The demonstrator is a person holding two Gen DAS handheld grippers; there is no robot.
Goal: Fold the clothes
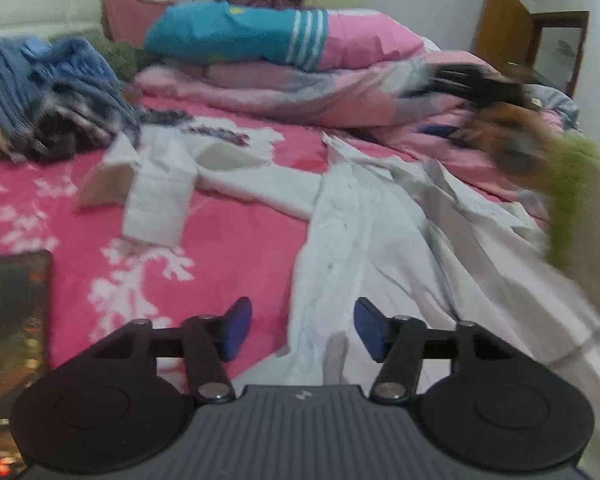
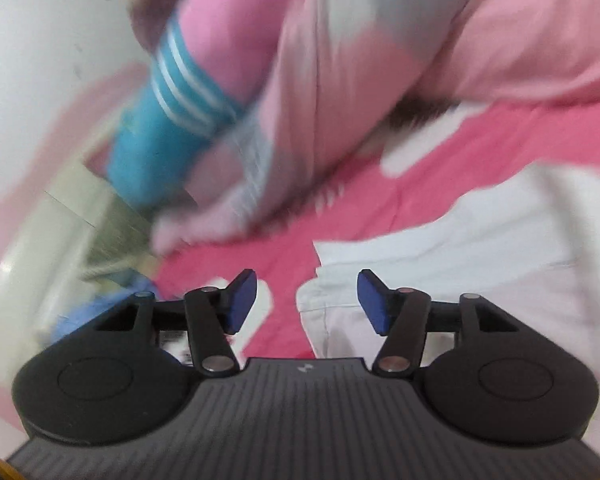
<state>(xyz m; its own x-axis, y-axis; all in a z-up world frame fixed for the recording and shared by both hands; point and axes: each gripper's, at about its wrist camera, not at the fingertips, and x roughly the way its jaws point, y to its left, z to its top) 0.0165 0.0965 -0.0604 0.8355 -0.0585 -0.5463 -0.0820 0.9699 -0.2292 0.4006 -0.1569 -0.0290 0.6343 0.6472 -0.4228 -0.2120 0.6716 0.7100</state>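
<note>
White garment (image 1: 364,216) sprawled unfolded over the pink bed (image 1: 228,240), its long axis running from lower centre toward upper left. Left tongs (image 1: 303,330) gaped wide and empty at its hem, nearer than right tongs (image 2: 307,300), equally spread, holding nothing.

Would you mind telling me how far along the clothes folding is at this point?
Done: a stack of folded clothes sits at the bed's far left. In hand: nothing; the left tongs and right tongs are both open, over the white shirt. Left: that shirt lies spread and rumpled on the pink sheet, sleeve out, unfolded.
</note>
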